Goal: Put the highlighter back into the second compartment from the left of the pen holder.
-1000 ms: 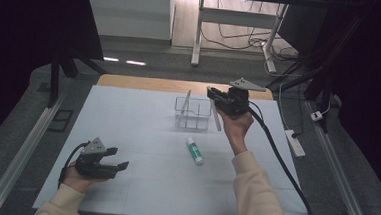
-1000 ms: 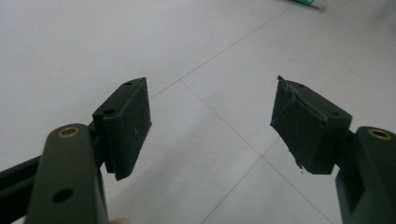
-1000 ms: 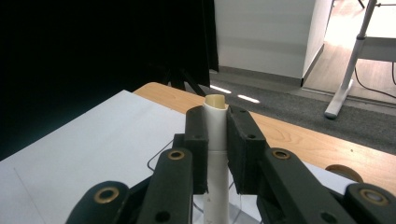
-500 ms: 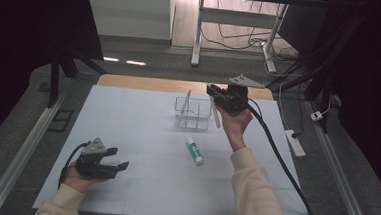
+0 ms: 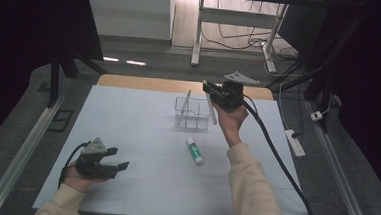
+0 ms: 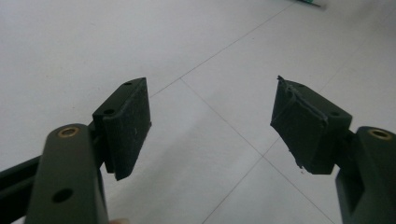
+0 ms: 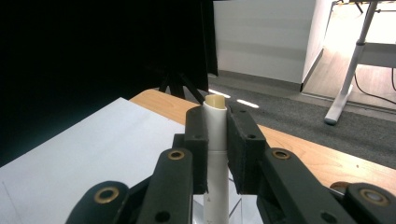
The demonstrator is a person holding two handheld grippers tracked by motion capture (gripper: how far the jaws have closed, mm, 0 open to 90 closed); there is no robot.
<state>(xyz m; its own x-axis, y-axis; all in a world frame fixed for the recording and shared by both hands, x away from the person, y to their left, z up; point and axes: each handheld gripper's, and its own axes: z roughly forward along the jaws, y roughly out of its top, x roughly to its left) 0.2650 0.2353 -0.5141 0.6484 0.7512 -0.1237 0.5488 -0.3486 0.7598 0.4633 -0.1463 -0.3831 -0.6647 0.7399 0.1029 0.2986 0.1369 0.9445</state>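
We hold the right gripper (image 5: 211, 88) raised above the far edge of the table (image 5: 142, 119), over the right side of the clear rack (image 5: 192, 112). Its jaws are clamped on a white tube (image 7: 215, 140); in the right gripper view the tube stands upright between the pads, its tan tip just above them and its lower end reaching down to the rack. We rest the left gripper (image 5: 120, 159) near the near left corner, jaws spread wide with nothing between them. A second tube (image 5: 194, 150), white with a green label, lies flat on the table just near of the rack, apart from both grippers.
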